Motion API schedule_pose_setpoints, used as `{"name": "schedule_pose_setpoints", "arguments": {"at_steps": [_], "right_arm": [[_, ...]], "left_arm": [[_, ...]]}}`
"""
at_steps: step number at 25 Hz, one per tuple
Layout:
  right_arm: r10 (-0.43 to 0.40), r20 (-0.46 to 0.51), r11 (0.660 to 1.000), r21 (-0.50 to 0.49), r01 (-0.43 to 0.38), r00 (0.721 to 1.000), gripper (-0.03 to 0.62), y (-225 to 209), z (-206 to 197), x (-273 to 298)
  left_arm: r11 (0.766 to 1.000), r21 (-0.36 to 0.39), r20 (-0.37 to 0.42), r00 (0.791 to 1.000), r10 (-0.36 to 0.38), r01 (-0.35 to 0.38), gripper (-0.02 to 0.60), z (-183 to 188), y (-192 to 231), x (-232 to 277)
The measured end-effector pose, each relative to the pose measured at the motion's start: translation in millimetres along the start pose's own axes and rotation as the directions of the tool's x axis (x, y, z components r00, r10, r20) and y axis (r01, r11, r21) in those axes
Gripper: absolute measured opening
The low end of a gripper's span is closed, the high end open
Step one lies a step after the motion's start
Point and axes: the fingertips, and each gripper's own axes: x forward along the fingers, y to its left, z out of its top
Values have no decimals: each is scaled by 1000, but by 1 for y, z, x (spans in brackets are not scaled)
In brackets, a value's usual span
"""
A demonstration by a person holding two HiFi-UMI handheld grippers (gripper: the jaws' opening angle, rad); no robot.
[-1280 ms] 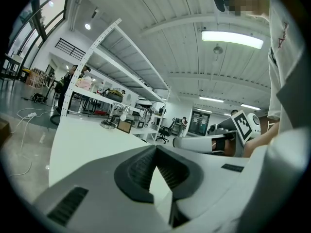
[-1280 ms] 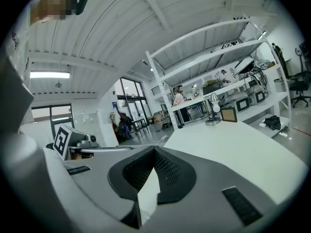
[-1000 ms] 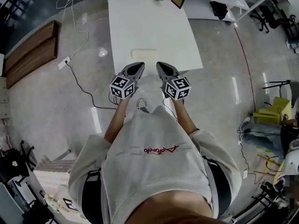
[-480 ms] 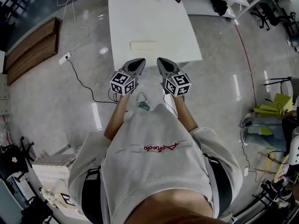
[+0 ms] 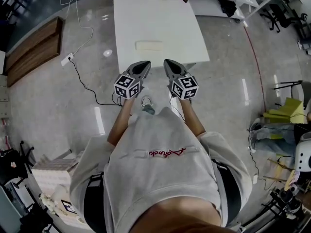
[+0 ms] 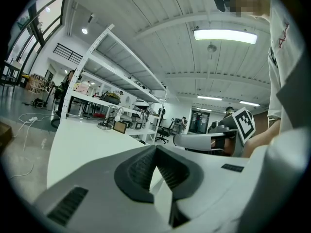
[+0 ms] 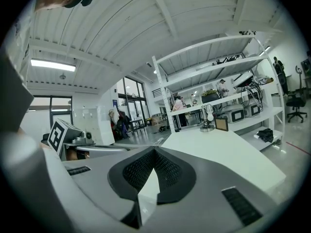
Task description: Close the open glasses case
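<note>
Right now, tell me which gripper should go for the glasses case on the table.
Left, probably: the left gripper points nearly straight at the glasses case, while the right gripper sits past its right end. Both are shut, holding nothing.

Probably a lab: open shelving racks (image 7: 218, 67) holding equipment, white worktable (image 5: 155, 18), office chairs (image 7: 294, 103).

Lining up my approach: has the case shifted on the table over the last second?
No. The case lies the same way and just as far from the table's near edge; only the whole view slid.
</note>
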Motion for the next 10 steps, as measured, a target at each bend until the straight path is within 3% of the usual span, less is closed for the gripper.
{"name": "schedule_pose_setpoints", "arguments": {"at_steps": [10], "right_arm": [[6, -2, 1000, -2, -6, 1000, 18, -1, 2, 0]], "left_arm": [[1000, 5, 1, 1000, 3, -3, 25, 3, -3, 3]]}}
